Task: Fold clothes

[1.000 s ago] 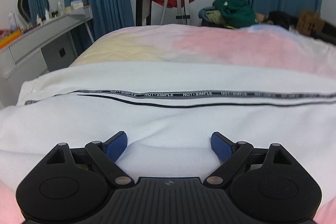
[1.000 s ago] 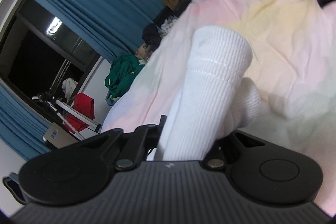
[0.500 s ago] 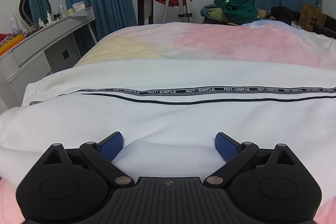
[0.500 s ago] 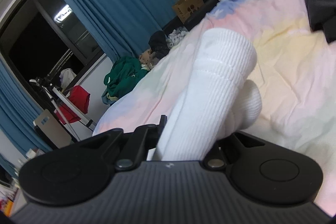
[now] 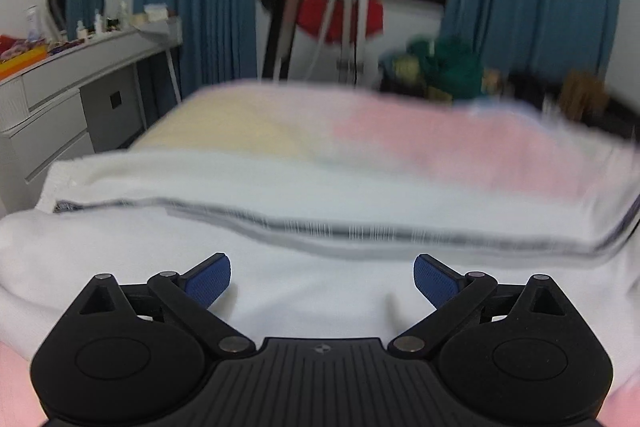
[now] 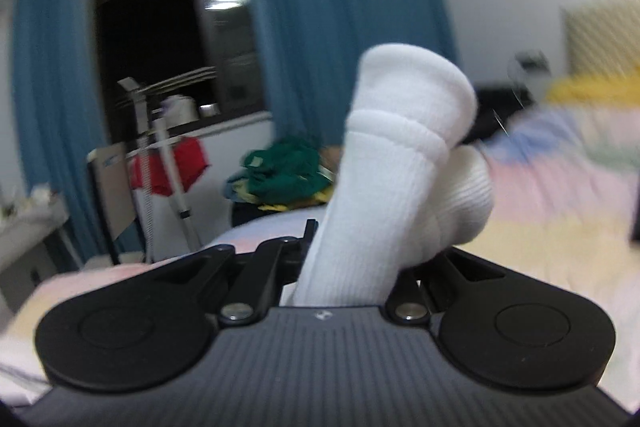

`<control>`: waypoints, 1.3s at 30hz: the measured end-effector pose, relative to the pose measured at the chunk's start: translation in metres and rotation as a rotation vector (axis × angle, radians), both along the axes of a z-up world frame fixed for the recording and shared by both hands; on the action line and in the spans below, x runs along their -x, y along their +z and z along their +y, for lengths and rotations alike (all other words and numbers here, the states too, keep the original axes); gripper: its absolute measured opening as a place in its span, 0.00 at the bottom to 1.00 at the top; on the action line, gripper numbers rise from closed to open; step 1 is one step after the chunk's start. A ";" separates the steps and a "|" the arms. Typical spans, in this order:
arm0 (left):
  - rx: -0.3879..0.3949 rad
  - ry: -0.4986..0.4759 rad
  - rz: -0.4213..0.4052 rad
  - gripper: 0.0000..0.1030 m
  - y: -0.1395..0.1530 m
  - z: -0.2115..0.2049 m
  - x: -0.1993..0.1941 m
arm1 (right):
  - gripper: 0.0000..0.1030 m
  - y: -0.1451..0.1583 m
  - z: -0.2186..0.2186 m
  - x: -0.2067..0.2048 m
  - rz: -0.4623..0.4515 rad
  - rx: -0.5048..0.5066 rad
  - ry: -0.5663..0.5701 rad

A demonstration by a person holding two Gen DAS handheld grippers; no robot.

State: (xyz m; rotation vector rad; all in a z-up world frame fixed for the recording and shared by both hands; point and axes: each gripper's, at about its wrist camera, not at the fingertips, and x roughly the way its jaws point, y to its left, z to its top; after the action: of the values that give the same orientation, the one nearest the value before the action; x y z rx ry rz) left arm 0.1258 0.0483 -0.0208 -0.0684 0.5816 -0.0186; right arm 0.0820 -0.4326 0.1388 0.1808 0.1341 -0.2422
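A white garment (image 5: 320,195) with a black-and-grey lettered stripe lies spread across the bed in the left wrist view. My left gripper (image 5: 322,277) is open, its blue pads low over the near part of the white cloth, holding nothing. In the right wrist view my right gripper (image 6: 352,267) is shut on a white ribbed cuff (image 6: 400,155) of the garment, which stands up bunched between the jaws above the bed. The right fingertips are hidden by the cloth.
The bed has a pastel pink and yellow sheet (image 5: 440,139). A grey dresser (image 5: 72,87) stands at the left. A rack with red cloth (image 5: 340,15), a green clothes pile (image 5: 448,67) and blue curtains (image 6: 340,7) are beyond the bed.
My right gripper has swung with the cuff in it, now facing the window and rack instead of the bed. The left view has shifted a little and is blurred; its jaws stay open.
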 end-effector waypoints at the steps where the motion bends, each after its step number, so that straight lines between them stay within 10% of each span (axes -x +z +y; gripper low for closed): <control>1: 0.030 0.009 -0.033 0.98 0.008 0.006 0.004 | 0.12 0.004 0.018 -0.001 -0.007 0.048 0.036; 7: 0.199 0.035 -0.152 0.98 0.037 0.046 0.028 | 0.12 -0.016 0.140 -0.003 0.027 0.232 0.304; 15: 0.288 0.041 -0.127 0.98 0.032 0.071 0.032 | 0.12 -0.128 0.242 -0.008 0.304 0.486 0.532; 28: 0.287 -0.033 -0.160 0.98 0.024 0.049 0.040 | 0.16 -0.120 0.256 -0.030 0.301 0.334 0.538; 39: 0.246 0.034 -0.231 0.98 0.021 0.047 0.046 | 0.70 -0.075 0.210 -0.027 0.452 -0.198 0.733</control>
State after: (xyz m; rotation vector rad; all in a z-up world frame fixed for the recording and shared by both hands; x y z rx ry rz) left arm 0.0795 0.0953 0.0005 -0.3115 0.3450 -0.0646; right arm 0.1087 -0.2230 0.0638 0.2595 0.6584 0.4689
